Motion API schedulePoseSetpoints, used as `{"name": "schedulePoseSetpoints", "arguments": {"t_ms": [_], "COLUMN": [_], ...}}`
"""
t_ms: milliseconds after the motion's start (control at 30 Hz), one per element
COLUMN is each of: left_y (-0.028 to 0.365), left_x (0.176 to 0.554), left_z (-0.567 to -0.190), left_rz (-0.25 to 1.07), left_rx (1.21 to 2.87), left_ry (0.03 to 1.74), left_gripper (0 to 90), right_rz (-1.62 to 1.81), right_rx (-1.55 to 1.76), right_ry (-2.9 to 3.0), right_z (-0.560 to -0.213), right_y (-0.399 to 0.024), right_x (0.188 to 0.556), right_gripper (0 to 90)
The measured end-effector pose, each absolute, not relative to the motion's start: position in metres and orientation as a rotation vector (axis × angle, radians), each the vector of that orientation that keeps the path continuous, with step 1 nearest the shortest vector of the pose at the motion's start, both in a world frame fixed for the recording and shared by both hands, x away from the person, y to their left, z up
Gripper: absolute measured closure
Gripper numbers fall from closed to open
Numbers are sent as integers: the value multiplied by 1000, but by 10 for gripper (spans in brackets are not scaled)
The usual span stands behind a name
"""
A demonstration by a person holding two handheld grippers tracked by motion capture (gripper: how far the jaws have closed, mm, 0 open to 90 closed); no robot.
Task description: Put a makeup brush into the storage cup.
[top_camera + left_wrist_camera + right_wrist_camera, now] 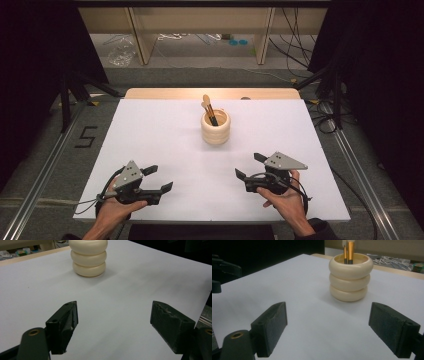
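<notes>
— What have you got in front of you, counted out?

— Two tongs, one in each hand. My left tongs (158, 178) rest low over the white surface (165, 135) with their jaws spread wide and nothing between them; my right tongs (248, 165) are the same, wide and empty. One cream ribbed holder (215, 128), three stacked rings by my count, stands ahead of both tongs, well apart from each and roughly between them. In it I count two brushes (209, 110) in the high view.

— Which way do the brushes point?

— Their long axis runs nearly upright, tilted a little away from me, pale ends up and dark ends down inside the holder.

— Do the views differ?

— Yes. My left gripper view catches the holder (88, 260) ahead and left of its jaws, cut off at the top edge. My right gripper view takes in the holder's open mouth (351, 260) and golden handles (350, 251) rising from it, ahead and slightly right.
</notes>
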State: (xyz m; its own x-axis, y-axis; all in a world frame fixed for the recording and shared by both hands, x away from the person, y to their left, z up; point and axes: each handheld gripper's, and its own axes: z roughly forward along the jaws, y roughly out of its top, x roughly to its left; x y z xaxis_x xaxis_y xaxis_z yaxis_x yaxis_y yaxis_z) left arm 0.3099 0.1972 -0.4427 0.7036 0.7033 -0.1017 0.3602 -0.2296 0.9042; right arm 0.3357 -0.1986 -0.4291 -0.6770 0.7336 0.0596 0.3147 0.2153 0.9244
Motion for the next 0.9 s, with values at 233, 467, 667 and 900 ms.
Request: {"name": "schedulePoseSetpoints", "arguments": {"t_ms": [233,467,667,900], "left_y": [197,197,197,197], "left_x": [310,310,310,311], "left_z": [-443,-443,-442,-443], "left_rz": [407,407,408,406], "left_rx": [1847,1845,1847,1845], "left_ry": [838,840,840,842], "left_gripper": [224,224,224,222], "right_rz": [1449,1440,1438,1440], "right_rx": [995,980,975,971], "right_ry": [2150,2157,2161,2161], "right_z": [-433,-434,-435,-435], "right_y": [-199,-200,-200,-200], "right_x": [326,323,322,323], "right_gripper": [162,162,162,162]}}
